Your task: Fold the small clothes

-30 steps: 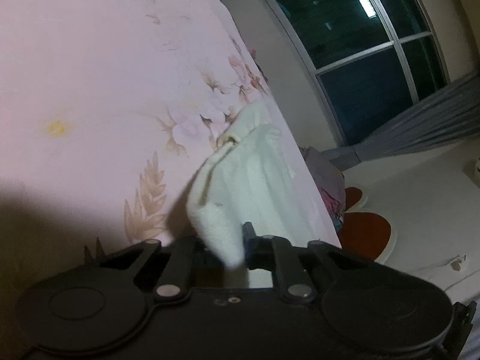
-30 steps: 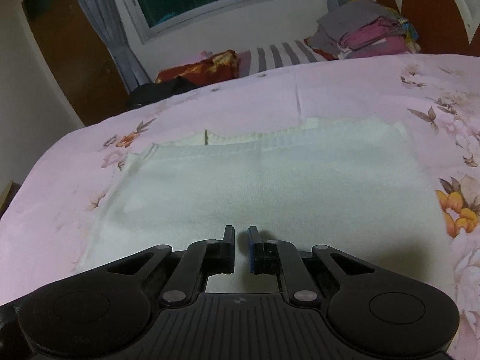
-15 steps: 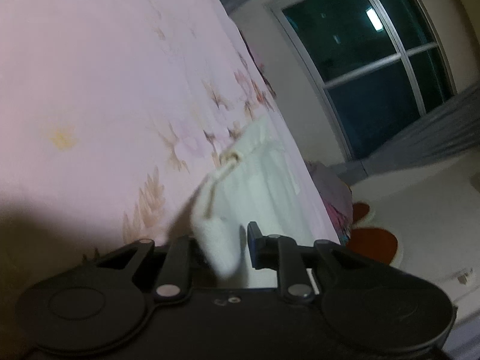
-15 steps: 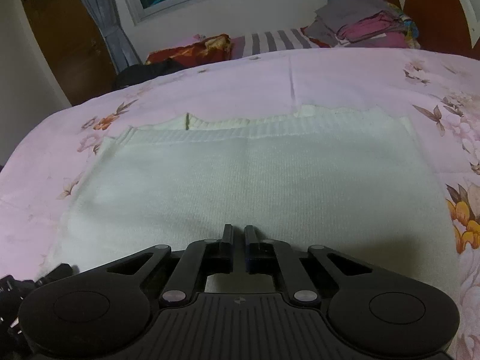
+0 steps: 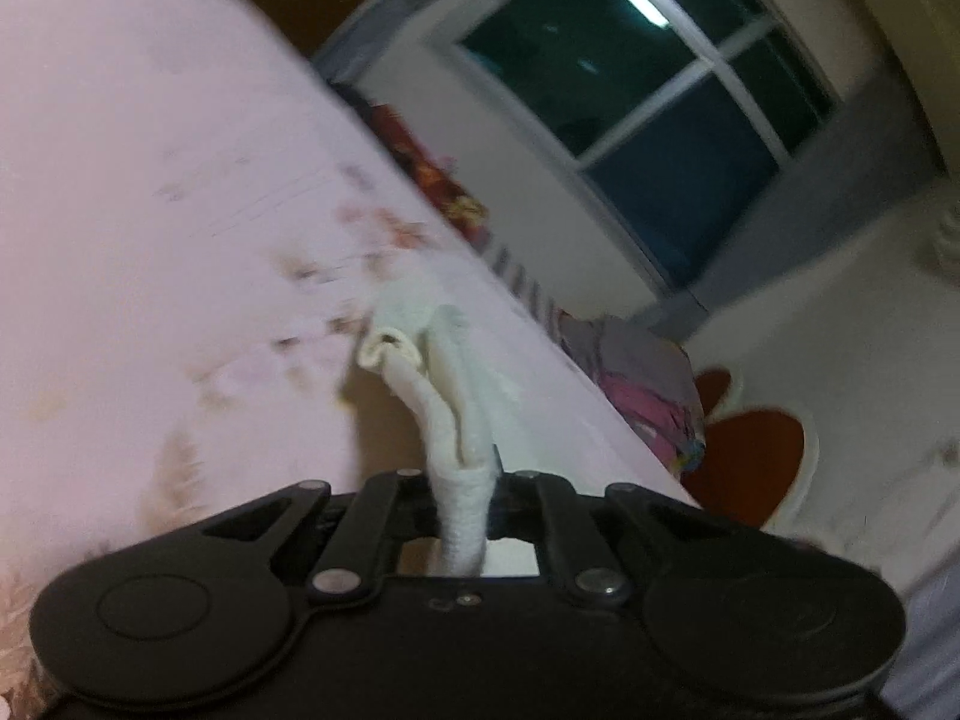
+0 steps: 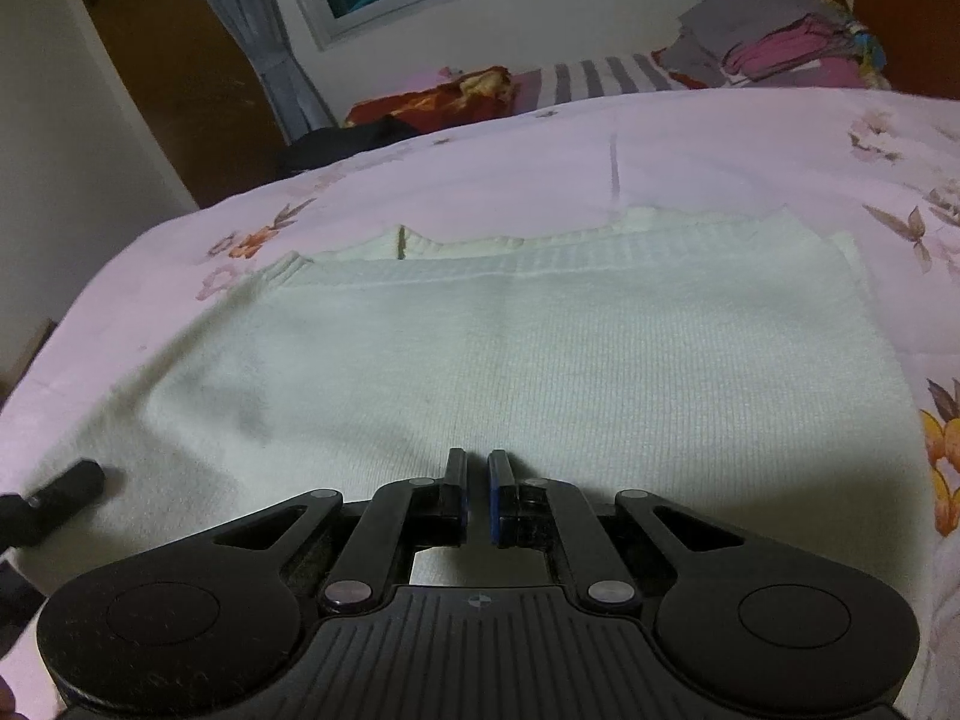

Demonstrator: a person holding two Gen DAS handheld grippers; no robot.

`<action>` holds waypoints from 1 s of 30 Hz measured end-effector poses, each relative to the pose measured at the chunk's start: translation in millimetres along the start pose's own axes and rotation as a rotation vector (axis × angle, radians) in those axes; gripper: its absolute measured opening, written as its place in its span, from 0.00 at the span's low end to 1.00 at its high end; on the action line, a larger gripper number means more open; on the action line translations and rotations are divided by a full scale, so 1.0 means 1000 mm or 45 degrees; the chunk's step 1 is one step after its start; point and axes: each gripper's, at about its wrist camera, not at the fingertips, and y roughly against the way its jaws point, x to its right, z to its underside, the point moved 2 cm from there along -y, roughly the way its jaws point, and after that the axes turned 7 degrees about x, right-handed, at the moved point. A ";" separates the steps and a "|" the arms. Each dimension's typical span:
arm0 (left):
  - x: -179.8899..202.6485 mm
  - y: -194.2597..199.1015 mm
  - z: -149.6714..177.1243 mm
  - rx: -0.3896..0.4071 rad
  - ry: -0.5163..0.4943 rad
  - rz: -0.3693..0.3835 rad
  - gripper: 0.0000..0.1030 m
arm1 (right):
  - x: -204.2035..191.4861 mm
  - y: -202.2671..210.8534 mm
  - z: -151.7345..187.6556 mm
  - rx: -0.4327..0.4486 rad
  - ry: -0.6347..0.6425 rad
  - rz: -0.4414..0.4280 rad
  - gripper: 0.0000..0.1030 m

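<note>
A white knitted garment (image 6: pixel 540 348) lies flat on the pink floral bedsheet (image 6: pixel 690 144), its ribbed hem at the far side. My right gripper (image 6: pixel 477 468) is shut, with its tips low over the garment's near edge; whether it pinches the cloth cannot be told. My left gripper (image 5: pixel 465 480) is shut on a bunched corner of the white garment (image 5: pixel 444 396) and holds it lifted off the sheet (image 5: pixel 150 240). A black part of the left gripper (image 6: pixel 54 495) shows at the left edge of the right wrist view.
A pile of folded clothes (image 6: pixel 780 42) lies at the far right by a red headboard (image 6: pixel 900 6). A red patterned cloth (image 6: pixel 444 96) and a striped cloth (image 6: pixel 600 75) lie at the bed's far edge. A window (image 5: pixel 648 90) and curtains stand behind.
My left gripper has lifted and turned, and the held corner is now bunched into a narrow strip. The right gripper moved closer and lower to the garment, jaws nearly together.
</note>
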 end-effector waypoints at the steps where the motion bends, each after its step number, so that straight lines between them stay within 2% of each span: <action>1: 0.011 0.000 0.002 -0.011 -0.043 0.021 0.06 | 0.004 0.003 -0.003 0.000 -0.026 -0.016 0.04; 4: 0.044 -0.002 0.009 -0.047 -0.198 0.075 0.06 | 0.027 0.030 -0.011 0.098 -0.153 -0.044 0.04; 8: 0.094 -0.010 0.030 -0.135 -0.415 0.144 0.06 | 0.073 0.068 -0.015 0.168 -0.276 -0.033 0.04; 13: 0.155 -0.021 0.080 -0.262 -0.644 0.232 0.06 | 0.132 0.113 -0.016 0.232 -0.373 0.021 0.04; 15: 0.175 -0.029 0.107 -0.340 -0.742 0.231 0.06 | 0.151 0.128 -0.015 0.237 -0.419 0.024 0.04; 16: 0.183 -0.034 0.123 -0.389 -0.792 0.240 0.08 | 0.158 0.134 -0.015 0.244 -0.442 0.019 0.04; 18: 0.198 -0.048 0.156 -0.551 -0.928 0.250 0.20 | 0.173 0.147 -0.014 0.267 -0.481 0.008 0.06; 19: 0.204 -0.049 0.166 -0.589 -0.964 0.269 0.28 | 0.177 0.150 -0.014 0.276 -0.489 0.033 0.16; 20: 0.208 -0.046 0.171 -0.599 -0.970 0.328 0.33 | 0.181 0.154 -0.014 0.282 -0.494 0.075 0.62; 21: 0.210 -0.041 0.170 -0.580 -0.941 0.384 0.36 | 0.186 0.160 -0.014 0.313 -0.497 0.107 0.82; 22: 0.209 -0.037 0.164 -0.566 -0.894 0.411 0.43 | 0.188 0.167 -0.014 0.364 -0.485 0.097 0.82; 25: 0.194 -0.036 0.133 -0.497 -0.719 0.394 0.45 | 0.187 0.169 -0.020 0.344 -0.468 0.031 0.78; 26: 0.185 -0.035 0.121 -0.456 -0.665 0.363 0.45 | 0.188 0.169 -0.019 0.338 -0.462 0.009 0.73; 28: 0.161 -0.041 0.096 -0.392 -0.572 0.288 0.46 | 0.179 0.164 -0.022 0.310 -0.439 -0.055 0.72; 30: 0.138 -0.053 0.077 -0.377 -0.500 0.189 0.46 | 0.165 0.153 -0.024 0.280 -0.398 -0.107 0.70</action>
